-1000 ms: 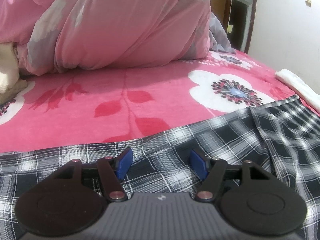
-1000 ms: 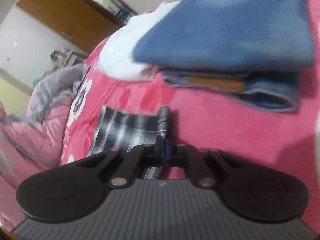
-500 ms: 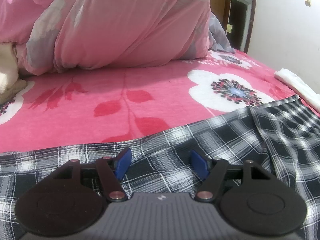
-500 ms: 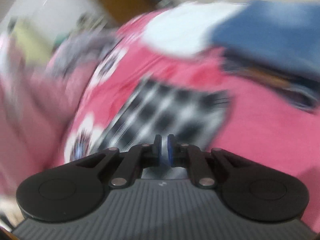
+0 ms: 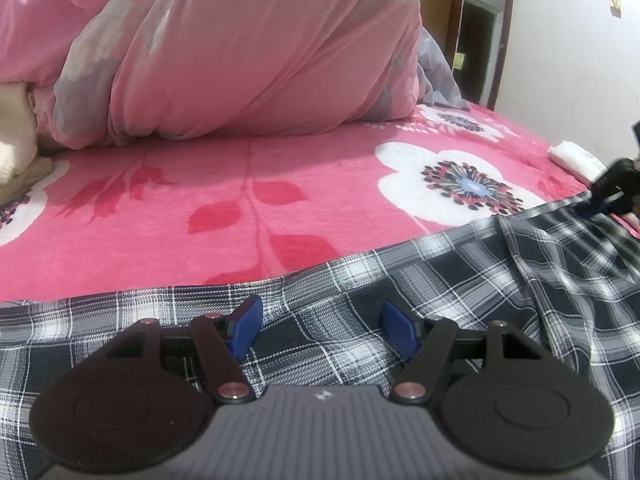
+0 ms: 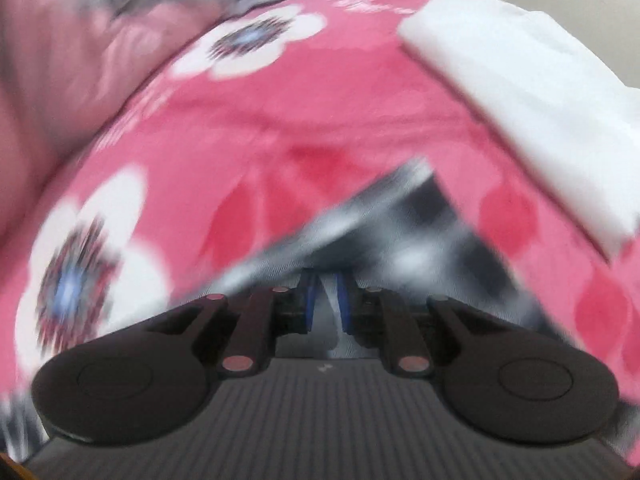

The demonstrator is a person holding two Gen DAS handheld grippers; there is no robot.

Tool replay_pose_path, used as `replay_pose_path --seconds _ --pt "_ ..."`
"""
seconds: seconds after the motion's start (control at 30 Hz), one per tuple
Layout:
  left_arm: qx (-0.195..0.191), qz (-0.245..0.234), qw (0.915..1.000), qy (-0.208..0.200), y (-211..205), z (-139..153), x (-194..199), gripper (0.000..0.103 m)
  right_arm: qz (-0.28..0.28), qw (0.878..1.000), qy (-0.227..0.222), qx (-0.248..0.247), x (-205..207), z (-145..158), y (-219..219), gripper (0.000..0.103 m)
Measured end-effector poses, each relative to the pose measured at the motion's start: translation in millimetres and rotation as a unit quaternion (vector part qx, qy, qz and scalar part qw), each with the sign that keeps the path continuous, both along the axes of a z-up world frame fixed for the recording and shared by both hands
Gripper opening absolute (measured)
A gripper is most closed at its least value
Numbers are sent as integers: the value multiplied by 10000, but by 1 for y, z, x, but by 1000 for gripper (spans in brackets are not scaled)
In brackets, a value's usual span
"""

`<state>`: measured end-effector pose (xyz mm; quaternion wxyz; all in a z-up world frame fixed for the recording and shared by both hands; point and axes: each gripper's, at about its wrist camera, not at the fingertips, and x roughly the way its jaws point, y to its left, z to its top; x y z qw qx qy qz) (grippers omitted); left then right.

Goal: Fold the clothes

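The left tool [image 5: 320, 330] pointed forward and somewhat downward over the near part of the bed, its dark body filling the bottom of the left wrist view. Its two blue pads [image 5: 245, 327] stood well apart, with nothing pinched between them; the black-and-white plaid garment [image 5: 360, 300] lay spread beneath and just beyond them across the lower half of the frame. Whether the pads rested on the cloth could not be told.

At the far right edge of that view the right tool [image 5: 600, 202] showed as a small dark shape at the plaid garment's far corner, beside a folded white cloth [image 5: 576, 158].

In the right wrist view the picture was smeared. The right tool [image 6: 325, 300] tilted steeply down toward the bed, its blue pads [image 6: 308, 300] standing only a narrow gap apart, jaws opening. A pale strip of the plaid garment [image 6: 400, 240] ran up between them, but the blur hid whether the pads pressed on it. The garment's corner peaked just above the tool in mid frame.

The pink flowered bedspread [image 5: 248, 208] carried everything. A bulky pink quilt [image 5: 240, 52] was heaped in the upper left of the left wrist view, and the folded white cloth [image 6: 520, 92] lay at the upper right of the right wrist view.
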<state>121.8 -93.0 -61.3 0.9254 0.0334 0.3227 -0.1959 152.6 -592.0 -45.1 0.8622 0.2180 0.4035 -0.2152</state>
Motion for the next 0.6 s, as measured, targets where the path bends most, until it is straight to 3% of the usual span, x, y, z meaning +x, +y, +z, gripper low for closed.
replay_pose_path --seconds 0.17,0.23,0.33,0.4,0.5,0.6 --pt "3 -8 10000 5 0 0 0 69 -797 9958 -327 314 5 1 -44 7" --pt "6 -14 10000 2 0 0 -1 69 -1215 9918 -317 240 -8 11 -53 13" --pt "-7 -16 10000 12 1 0 0 70 -1256 9916 -307 11 -47 37 -47 15" --pt "-22 -22 10000 21 1 0 0 70 -872 9956 -342 -10 -75 61 -26 16" --pt "-39 -36 10000 36 1 -1 1 72 84 9993 -314 -180 -116 101 35 25" --pt "-14 -38 10000 25 0 -1 1 72 1554 9867 -293 -364 -165 134 132 31"
